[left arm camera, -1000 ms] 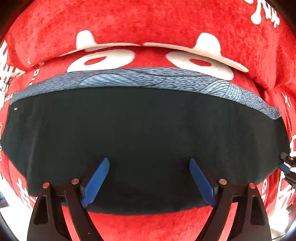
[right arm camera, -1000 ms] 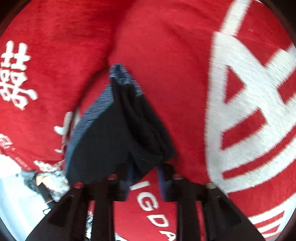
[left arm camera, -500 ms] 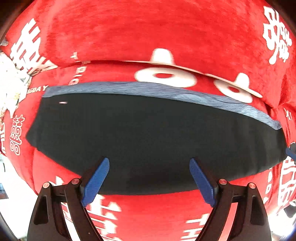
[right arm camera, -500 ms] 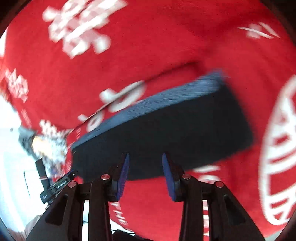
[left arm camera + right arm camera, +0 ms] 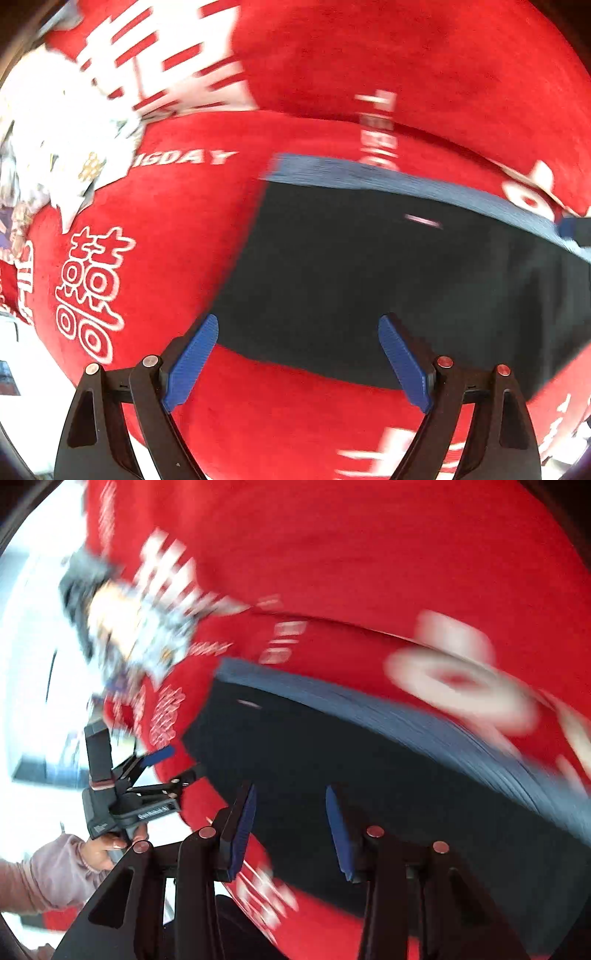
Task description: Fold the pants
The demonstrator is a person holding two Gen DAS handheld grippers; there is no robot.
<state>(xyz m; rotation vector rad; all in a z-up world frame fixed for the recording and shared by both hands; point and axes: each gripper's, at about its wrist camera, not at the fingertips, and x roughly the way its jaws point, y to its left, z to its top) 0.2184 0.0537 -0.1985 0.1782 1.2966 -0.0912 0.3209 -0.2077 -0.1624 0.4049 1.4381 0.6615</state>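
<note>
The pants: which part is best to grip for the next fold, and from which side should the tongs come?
Probably the short left edge of the pants, near the corner below the blue waistband. The pants lie flat on the red blanket, and the open left tongs are nearest that edge. Come in low from the left.

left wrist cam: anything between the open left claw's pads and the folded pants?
Nothing. In the left wrist view the left claw is open, with only bare red blanket and the pants edge between its pads.

Pants [image 5: 388, 280] flat on blanket [image 5: 406, 74]
</note>
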